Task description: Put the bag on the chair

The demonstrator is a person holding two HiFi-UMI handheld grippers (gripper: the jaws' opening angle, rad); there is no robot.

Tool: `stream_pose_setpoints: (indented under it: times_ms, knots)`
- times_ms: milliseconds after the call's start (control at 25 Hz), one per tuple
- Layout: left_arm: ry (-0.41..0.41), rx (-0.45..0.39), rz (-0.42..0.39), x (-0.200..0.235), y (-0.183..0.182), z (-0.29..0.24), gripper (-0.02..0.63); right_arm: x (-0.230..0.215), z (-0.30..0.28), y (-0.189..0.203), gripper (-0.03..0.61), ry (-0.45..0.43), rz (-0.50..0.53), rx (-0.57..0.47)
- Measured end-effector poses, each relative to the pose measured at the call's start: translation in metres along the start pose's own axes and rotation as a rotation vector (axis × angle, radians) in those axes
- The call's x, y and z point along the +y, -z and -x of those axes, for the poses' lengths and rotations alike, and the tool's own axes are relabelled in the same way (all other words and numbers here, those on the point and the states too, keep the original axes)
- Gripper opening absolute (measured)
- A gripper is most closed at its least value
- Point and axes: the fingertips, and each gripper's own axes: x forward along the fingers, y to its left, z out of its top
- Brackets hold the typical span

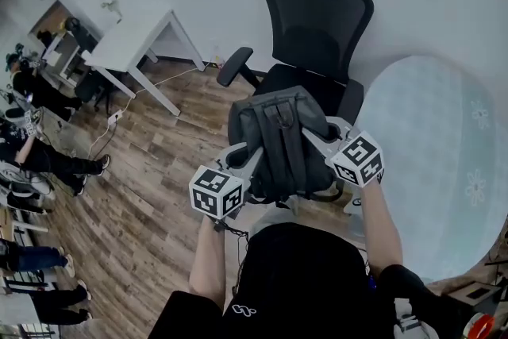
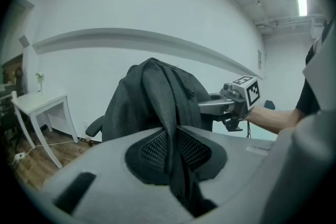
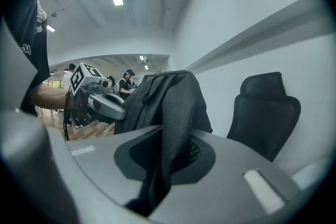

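Bag (image 1: 279, 140) location? (A)

Aloft, just short of the chair (image 1: 317, 20) seat at 12 o'clock; not yet set down. (B)

Grip? (A)

Left gripper (image 1: 240, 159) at the bag's 8 o'clock, right gripper (image 1: 321, 131) at its 3 o'clock. Each pair of jaws is clamped on a shoulder strap (image 2: 167, 113). (B)

Handling? (A)

Soft fabric that sags and folds. Judged fairly light, not fragile. The mesh straps should not slip. Keep hold of both straps to keep it level. Lower it base-first, or it may slump off the seat's front edge. (B)
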Motion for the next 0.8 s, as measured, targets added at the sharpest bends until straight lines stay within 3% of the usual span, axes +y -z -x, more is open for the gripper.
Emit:
stream_pose_setpoints:
  times_ms: [440,640,800]
  knots:
    - [0.054,0.131,0.061,0.186,-0.009,-0.120,0.046,-0.141,-0.178,0.018,0.046,-0.088,-0.079,0.060]
    - [0.094,0.183,0.081,0.254,-0.001,-0.179,0.046,-0.205,-0.246,0.037,0.048,-0.076,-0.124,0.118]
    - [0.098,0.200,0.160,0.283,0.004,-0.213,0.046,-0.243,-0.282,0.052,0.048,-0.099,-0.098,0.210]
